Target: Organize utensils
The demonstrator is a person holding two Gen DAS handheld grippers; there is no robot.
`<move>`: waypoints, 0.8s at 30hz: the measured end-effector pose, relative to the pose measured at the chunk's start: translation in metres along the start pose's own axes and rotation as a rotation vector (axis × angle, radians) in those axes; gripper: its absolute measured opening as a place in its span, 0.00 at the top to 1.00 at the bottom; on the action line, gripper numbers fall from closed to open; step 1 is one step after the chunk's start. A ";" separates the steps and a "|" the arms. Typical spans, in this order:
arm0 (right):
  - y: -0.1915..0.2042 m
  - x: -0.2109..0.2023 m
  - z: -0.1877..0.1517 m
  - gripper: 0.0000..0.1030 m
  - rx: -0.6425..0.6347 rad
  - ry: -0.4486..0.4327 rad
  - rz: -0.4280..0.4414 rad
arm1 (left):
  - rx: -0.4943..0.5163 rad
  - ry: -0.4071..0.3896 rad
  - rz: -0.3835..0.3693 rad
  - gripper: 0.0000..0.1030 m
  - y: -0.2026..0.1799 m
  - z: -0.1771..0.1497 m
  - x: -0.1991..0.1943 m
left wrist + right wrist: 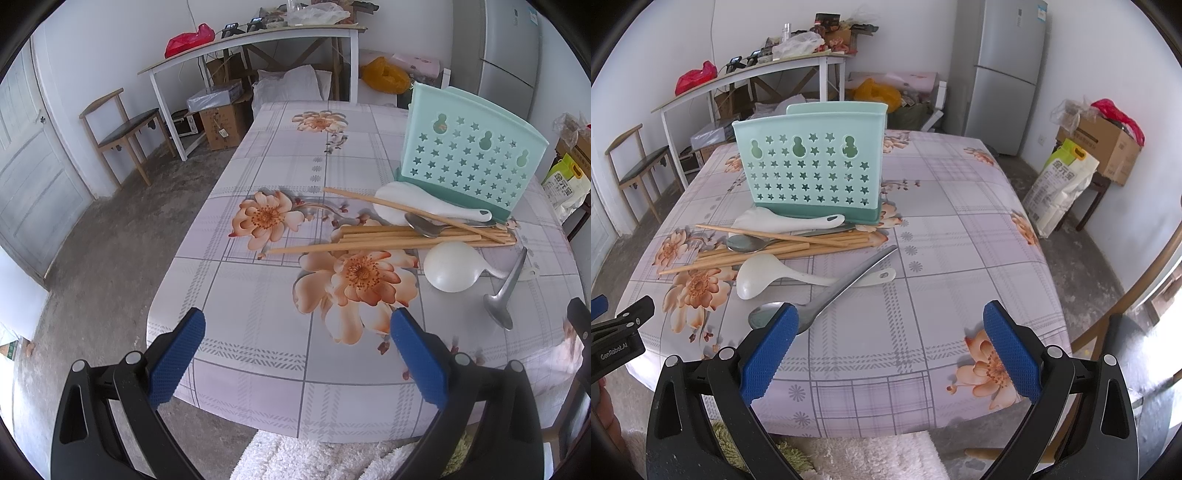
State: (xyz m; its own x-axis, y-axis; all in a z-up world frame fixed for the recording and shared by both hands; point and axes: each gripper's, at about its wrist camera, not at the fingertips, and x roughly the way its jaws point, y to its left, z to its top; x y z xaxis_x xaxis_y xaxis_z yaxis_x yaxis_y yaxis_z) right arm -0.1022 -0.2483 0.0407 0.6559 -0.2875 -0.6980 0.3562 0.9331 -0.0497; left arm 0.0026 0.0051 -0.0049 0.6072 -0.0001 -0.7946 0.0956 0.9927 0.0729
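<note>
I have both tongs spread wide and empty, hovering over the near edge of the counter (pixel 960 229): the left tongs (pixel 297 354) over bare flowered cloth, the right tongs (pixel 890 350) with their left pad just above the bowl of the nearest metal spoon (pixel 827 299). Nothing has gone into the mint-green utensil holder (pixel 812 173) that I can see; it stands upright toward the far side, and everything to be sorted lies in a heap in front of its base. The chopsticks (pixel 768 251) lie fanned across one another, a second metal spoon (pixel 750 243) rests on top of them, one white ladle (pixel 790 221) sits against the holder's foot and another white ladle (pixel 783 273) lies nearer me, its handle crossed by the near spoon's handle. I judge that spoon the sensible first pick: it lies on top and closest. I would bring the right tongs down across its handle, not the slippery bowl, close firmly, lift clear of the ladle beneath, then tip it upright over the holder.
</note>
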 end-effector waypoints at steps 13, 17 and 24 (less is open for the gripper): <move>0.004 0.011 0.011 0.07 -0.022 -0.038 0.075 | 0.026 -0.037 -0.262 0.05 0.001 0.022 0.022; 0.006 0.015 0.010 0.07 -0.038 -0.037 0.150 | 0.047 -0.038 -0.518 0.05 -0.003 0.028 0.033; 0.030 0.016 -0.006 0.08 -0.195 -0.016 0.201 | 0.035 0.065 -0.635 0.05 -0.023 0.034 0.057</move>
State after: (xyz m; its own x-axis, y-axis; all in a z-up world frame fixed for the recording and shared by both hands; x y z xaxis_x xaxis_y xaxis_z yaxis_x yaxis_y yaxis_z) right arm -0.0853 -0.2236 0.0238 0.7110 -0.0946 -0.6968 0.0840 0.9952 -0.0494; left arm 0.0621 -0.0216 -0.0318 0.3742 -0.5788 -0.7245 0.4477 0.7970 -0.4055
